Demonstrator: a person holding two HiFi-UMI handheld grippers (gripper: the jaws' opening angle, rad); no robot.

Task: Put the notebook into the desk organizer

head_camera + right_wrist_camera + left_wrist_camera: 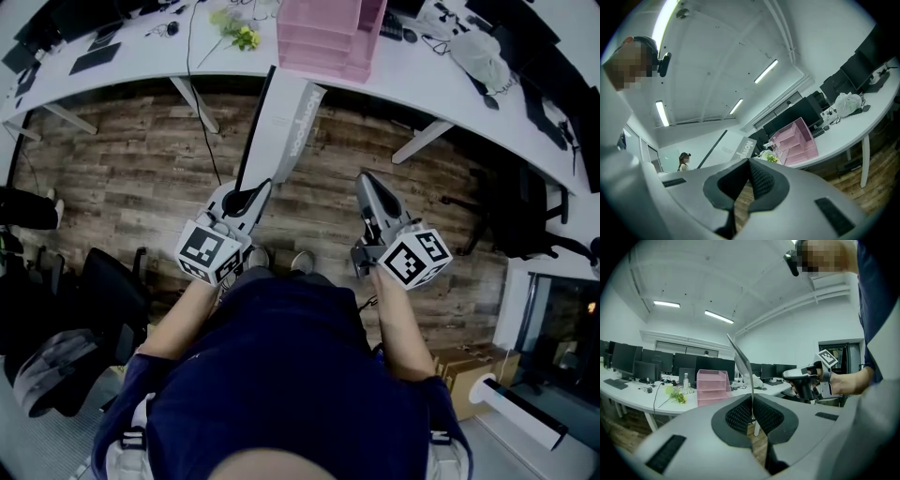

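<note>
With the left claw (pixel 249 195) pinching the notebook (pixel 286 122) by one edge, right claw (pixel 367 182) shut empty, it might twist loose.

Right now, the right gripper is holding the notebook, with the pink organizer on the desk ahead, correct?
No: the left gripper holds the notebook, clamped edge-on between its jaws in the left gripper view. The right gripper is shut on nothing. The pink organizer does stand on the desk ahead.
</note>
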